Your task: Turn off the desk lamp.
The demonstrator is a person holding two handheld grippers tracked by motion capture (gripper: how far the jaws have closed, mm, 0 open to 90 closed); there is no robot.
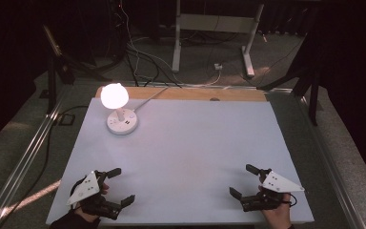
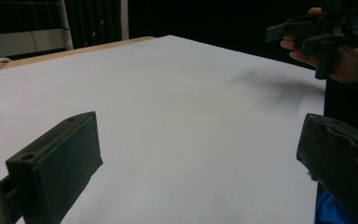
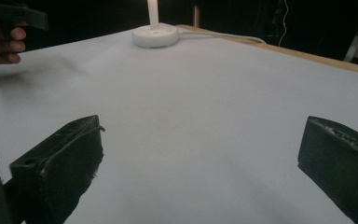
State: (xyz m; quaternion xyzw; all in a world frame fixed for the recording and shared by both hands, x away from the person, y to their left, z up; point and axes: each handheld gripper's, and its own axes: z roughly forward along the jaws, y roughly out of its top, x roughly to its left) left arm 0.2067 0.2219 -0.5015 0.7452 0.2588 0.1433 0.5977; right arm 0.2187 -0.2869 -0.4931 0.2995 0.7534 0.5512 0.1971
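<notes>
Now we hold our left tool (image 1: 116, 188) and right tool (image 1: 242, 181) wide open, gripping nothing. Far off on the pale flat surface (image 1: 190, 152) glows a small white round-topped lamp (image 1: 119, 112). We think it is light but breakable, so we would grab its thin stem.

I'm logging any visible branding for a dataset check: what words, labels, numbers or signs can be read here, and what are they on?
None can be read.
The round white base under the glowing lamp has small dark marks on top: too small and blurred to tell whether they are text.
The grey plates on the left gripper and right gripper are blank.
</notes>
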